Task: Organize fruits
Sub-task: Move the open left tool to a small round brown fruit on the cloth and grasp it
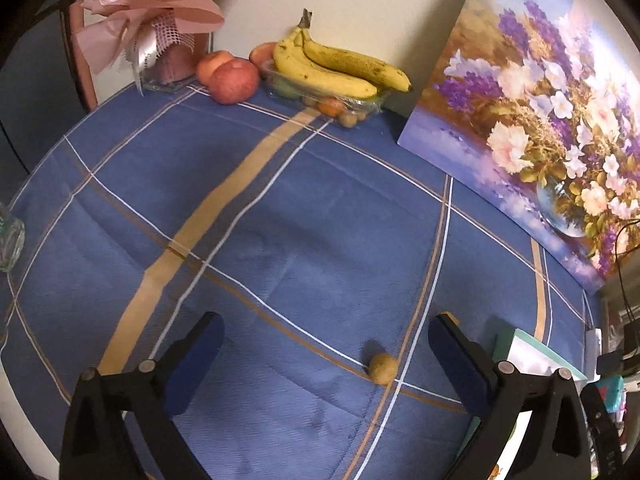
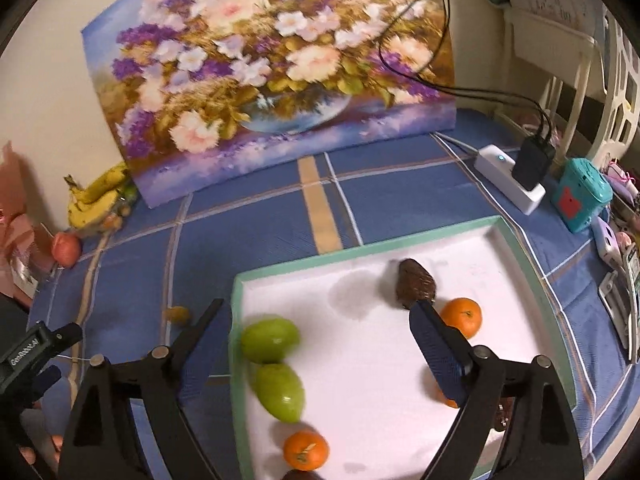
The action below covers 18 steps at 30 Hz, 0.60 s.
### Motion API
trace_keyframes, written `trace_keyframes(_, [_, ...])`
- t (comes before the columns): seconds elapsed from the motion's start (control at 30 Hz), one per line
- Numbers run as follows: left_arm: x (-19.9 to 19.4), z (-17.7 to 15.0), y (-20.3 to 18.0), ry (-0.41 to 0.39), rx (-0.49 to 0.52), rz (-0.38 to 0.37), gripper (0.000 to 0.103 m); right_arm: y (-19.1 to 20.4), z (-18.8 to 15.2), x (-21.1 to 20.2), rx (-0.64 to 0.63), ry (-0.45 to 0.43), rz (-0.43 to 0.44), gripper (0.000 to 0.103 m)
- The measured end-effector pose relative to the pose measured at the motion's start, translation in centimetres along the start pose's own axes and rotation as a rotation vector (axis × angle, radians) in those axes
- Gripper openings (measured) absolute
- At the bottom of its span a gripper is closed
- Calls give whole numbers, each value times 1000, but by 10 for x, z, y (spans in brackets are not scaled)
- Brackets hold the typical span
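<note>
My blue plaid tablecloth (image 1: pixel 304 216) fills the view. The white, green-rimmed tray (image 2: pixel 400 240) holds two green oval fruits (image 2: pixel 270 339), mandarins (image 2: pixel 461 317) and a brown scaly fruit (image 2: pixel 414 289). Both my left gripper (image 1: pixel 326 344) and right gripper (image 2: pixel 320 320) gape, released; a small tan round fruit (image 1: pixel 383 368) lies on the cloth between the left jaws.

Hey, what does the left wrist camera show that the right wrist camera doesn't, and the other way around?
Only the left wrist view shows the pink bouquet clearly, plus a second apple behind the front one.

Only the right wrist view shows inside the white tray: two green fruits, oranges, a dark brown fruit, and a power strip beyond it.

Both show the bananas, the flower painting, the blue checked cloth, the small yellowish fruit and open, empty tongs.
</note>
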<state>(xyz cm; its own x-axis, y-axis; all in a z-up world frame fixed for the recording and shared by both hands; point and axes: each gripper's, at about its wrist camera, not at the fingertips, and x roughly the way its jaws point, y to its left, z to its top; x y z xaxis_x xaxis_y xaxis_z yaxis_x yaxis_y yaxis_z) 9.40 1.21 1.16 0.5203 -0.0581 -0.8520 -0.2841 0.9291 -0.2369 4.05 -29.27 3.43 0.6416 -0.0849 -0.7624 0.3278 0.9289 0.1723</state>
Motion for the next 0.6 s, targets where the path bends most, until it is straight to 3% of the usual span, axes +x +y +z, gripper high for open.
trace_keyframes(0.17, [-8, -6, 6, -22, 17, 37, 103, 17, -4, -9, -11, -42, 42, 91])
trace_keyframes(0.27, [-14, -8, 16, -30, -1, 22, 103, 25, -10, -10, -7, -50, 67, 91])
trace_keyframes(0.6, [-25, -1, 39, -85, -82, -43, 103, 40, -28, -7, -50, 46, 101, 91])
